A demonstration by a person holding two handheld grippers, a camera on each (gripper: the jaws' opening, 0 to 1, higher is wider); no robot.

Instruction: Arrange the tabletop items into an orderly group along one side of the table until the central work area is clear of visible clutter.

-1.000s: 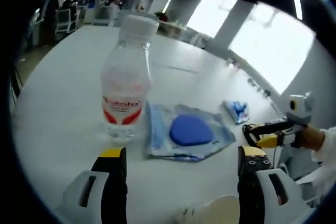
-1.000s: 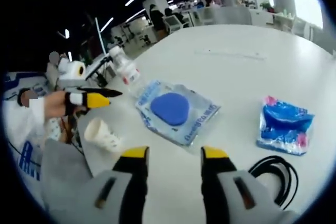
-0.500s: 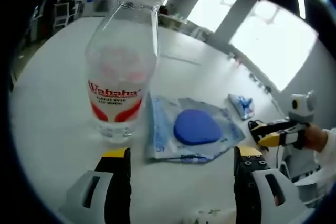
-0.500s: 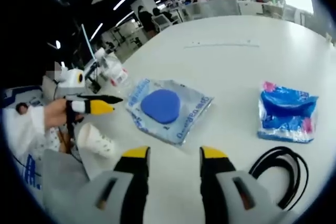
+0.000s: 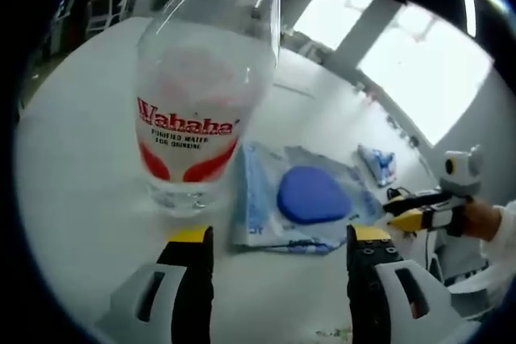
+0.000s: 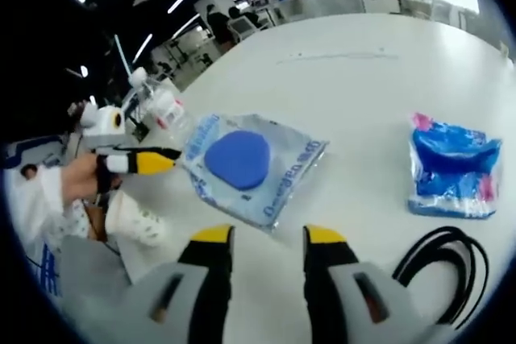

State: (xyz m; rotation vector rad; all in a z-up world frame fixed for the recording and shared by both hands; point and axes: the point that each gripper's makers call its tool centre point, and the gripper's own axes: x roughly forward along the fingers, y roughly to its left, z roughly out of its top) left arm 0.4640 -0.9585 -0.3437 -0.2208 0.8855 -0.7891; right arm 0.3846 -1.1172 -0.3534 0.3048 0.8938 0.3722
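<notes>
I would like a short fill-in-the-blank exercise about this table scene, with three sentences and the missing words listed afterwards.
1. The water bottle stands upright and its label has ____ lettering.
2. The clear packet beside the bottle holds a flat ____ pad.
3. The looped cable near the right gripper is ____ in colour.

Missing words: red; blue; black

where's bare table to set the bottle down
Free: the wide white tabletop beyond the clear packet with the blue pad. Crowded: near edge, where the water bottle, paper cup, blue wipes pack and black cable sit around the packet.
</notes>
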